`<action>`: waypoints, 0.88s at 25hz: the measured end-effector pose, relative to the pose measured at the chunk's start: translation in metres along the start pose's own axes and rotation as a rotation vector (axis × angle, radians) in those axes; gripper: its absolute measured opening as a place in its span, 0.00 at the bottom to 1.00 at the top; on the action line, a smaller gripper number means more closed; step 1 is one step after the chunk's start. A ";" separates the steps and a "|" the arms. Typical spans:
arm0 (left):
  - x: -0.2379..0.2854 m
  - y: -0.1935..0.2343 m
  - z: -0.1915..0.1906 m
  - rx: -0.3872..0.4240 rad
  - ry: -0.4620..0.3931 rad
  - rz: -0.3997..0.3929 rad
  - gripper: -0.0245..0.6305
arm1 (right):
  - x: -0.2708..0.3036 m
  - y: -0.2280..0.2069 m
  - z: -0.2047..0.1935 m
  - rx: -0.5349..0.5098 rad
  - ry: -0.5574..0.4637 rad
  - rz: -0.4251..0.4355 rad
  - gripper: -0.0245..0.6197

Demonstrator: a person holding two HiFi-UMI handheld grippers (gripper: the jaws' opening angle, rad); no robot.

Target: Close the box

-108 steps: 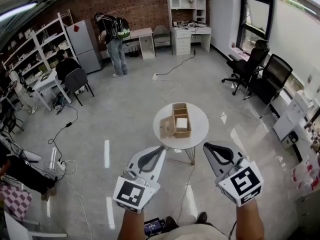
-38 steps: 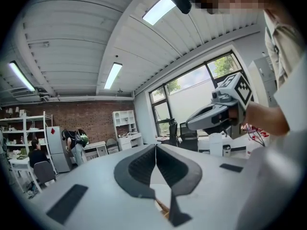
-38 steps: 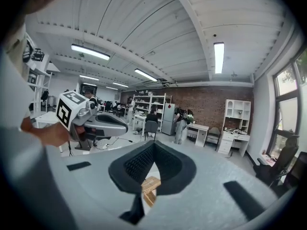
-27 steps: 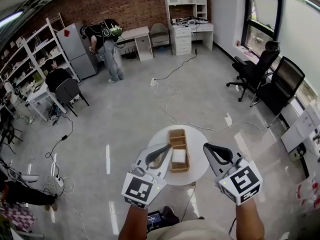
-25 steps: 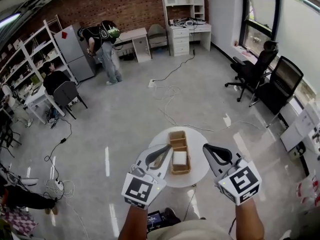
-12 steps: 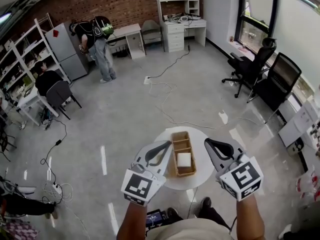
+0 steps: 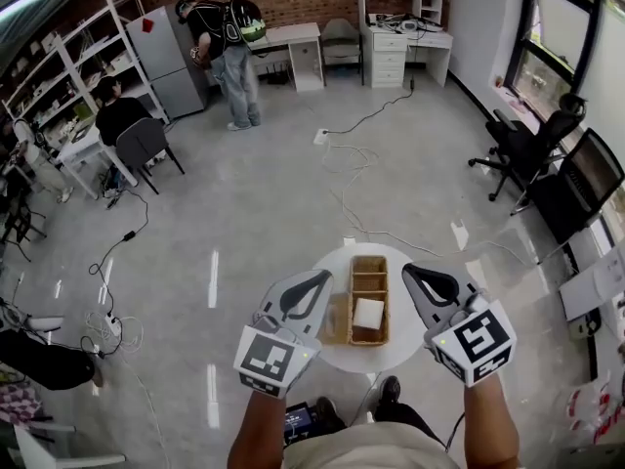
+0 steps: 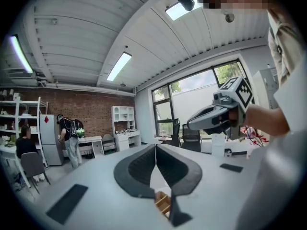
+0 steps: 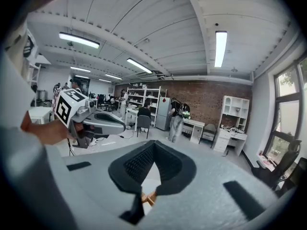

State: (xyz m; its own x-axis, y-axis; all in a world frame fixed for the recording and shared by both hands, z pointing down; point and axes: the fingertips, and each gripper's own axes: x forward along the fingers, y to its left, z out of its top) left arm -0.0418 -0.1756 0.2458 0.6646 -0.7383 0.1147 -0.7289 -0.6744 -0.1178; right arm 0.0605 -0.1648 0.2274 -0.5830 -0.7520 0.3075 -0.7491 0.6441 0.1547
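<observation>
left gripper (image 8: 156,150): clenched, pads meet at the tips, nothing between them. Held up over the left edge of the table, pointing forward.
right gripper (image 9: 153,146): same, jaws pressed together and empty. Held over the table's right side, about level with the left one.
change: a few seconds ago the box sat well ahead of both claws with open floor in between. The person has since walked up to it. It now lies between the two claws in the head view, just below them. Neither claw has changed its jaw state on the way in.
box (image 7: 369,301): open wooden tray with compartments, long axis pointing away from the person. A white block (image 7: 368,313) sits in the near compartment. In both gripper views only a corner of it peeks out beneath the jaws.
lid (image 7: 338,322): looks folded out to the box's left, partly hidden behind the left gripper (image 7: 320,279). I can't tell whether it lies flat or tilted.
right gripper vs box: right gripper (image 7: 414,274) is just beside the box's right wall, not touching as far as I can see.
round table (image 7: 402,338): small and white, carrying only the box.
meaning: approach looks finished, closing not started. My guess is the left claw is best placed to push the lid over.
</observation>
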 end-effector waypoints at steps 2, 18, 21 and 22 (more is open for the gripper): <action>0.002 0.005 -0.009 -0.015 0.008 0.031 0.05 | 0.008 -0.003 -0.004 -0.003 0.004 0.026 0.03; 0.018 0.024 -0.107 -0.171 0.125 0.155 0.05 | 0.076 -0.010 -0.059 0.012 0.082 0.169 0.03; 0.019 0.026 -0.128 -0.221 0.150 0.168 0.05 | 0.088 -0.009 -0.074 0.018 0.101 0.187 0.03; 0.020 0.026 -0.135 -0.239 0.158 0.171 0.05 | 0.092 -0.009 -0.079 0.017 0.108 0.193 0.03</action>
State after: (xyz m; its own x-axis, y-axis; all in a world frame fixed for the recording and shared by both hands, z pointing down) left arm -0.0694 -0.2071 0.3781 0.5093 -0.8181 0.2670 -0.8580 -0.5067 0.0842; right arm 0.0383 -0.2287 0.3284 -0.6796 -0.5949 0.4292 -0.6327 0.7714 0.0673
